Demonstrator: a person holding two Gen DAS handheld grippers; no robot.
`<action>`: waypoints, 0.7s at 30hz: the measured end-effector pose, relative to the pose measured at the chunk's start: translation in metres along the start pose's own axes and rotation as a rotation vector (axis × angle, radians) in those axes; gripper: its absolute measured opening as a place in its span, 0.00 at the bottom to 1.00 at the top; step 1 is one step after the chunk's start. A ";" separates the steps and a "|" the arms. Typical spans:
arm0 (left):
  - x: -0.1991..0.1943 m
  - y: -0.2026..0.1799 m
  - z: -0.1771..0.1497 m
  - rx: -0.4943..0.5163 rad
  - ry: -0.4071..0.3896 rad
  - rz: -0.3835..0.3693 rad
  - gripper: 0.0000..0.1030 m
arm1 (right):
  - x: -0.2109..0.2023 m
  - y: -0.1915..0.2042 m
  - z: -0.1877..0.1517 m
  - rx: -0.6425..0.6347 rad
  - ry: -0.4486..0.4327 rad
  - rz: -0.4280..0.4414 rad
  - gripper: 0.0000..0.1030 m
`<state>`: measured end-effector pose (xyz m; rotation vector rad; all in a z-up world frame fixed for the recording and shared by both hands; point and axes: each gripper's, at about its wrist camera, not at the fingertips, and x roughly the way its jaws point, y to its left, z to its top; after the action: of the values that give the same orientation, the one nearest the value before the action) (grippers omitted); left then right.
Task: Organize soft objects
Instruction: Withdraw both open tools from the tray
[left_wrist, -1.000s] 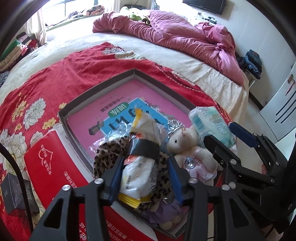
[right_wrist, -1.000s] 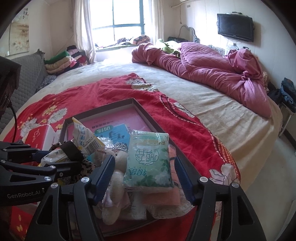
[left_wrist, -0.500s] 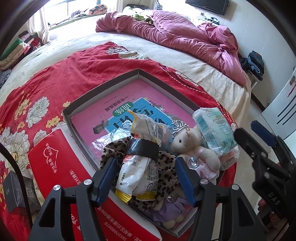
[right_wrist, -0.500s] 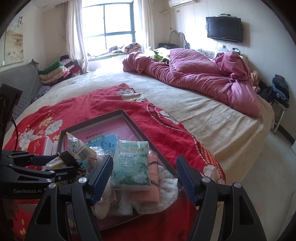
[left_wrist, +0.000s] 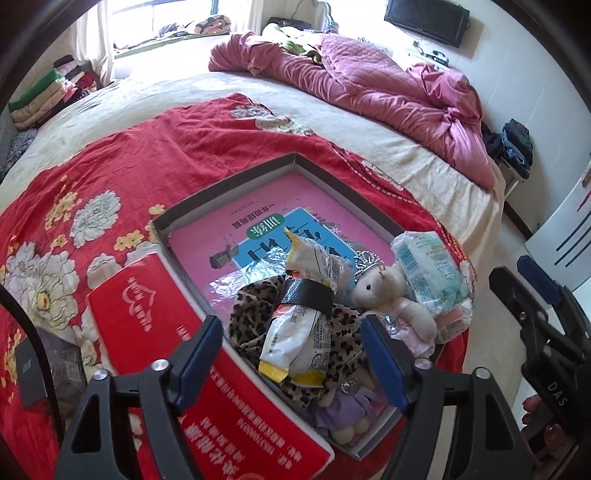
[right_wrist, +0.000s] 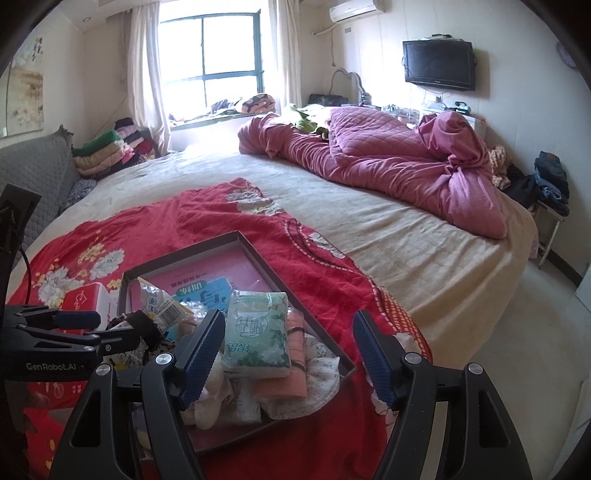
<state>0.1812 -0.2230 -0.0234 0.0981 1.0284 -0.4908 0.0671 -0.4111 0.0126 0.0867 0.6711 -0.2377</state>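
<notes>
A shallow grey box (left_wrist: 325, 173) with a pink book inside lies on the red floral blanket (left_wrist: 110, 166). Its near end holds a leopard-print cloth (left_wrist: 251, 314), a white snack bag with a black band (left_wrist: 306, 314), a small plush bear with a crown (left_wrist: 391, 295) and a green tissue pack (left_wrist: 428, 273). My left gripper (left_wrist: 291, 358) is open and empty above the snack bag. My right gripper (right_wrist: 288, 350) is open and empty above the tissue pack (right_wrist: 258, 328), a pink cloth (right_wrist: 284, 384) and the box rim (right_wrist: 303, 306).
A red carton (left_wrist: 184, 369) lies against the box's left side. A crumpled magenta quilt (right_wrist: 388, 162) covers the far right of the bed. Folded clothes (right_wrist: 107, 151) are stacked by the window. The bed edge and floor (right_wrist: 517, 350) are to the right.
Both grippers have pulled back and up from the box. The left jaws have opened off the snack bag, which stays in the box. The tissue pack rests on the pile.
</notes>
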 end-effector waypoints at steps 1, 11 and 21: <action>-0.004 0.001 -0.001 -0.007 -0.005 0.003 0.85 | -0.003 0.001 0.000 -0.004 0.001 0.001 0.71; -0.056 0.004 -0.026 -0.031 -0.093 0.057 0.88 | -0.037 0.025 -0.007 -0.075 -0.003 0.002 0.76; -0.092 0.011 -0.064 -0.051 -0.117 0.144 0.88 | -0.076 0.040 -0.017 -0.060 -0.012 0.031 0.76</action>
<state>0.0961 -0.1623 0.0189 0.0963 0.9111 -0.3350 0.0090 -0.3553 0.0469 0.0380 0.6642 -0.1881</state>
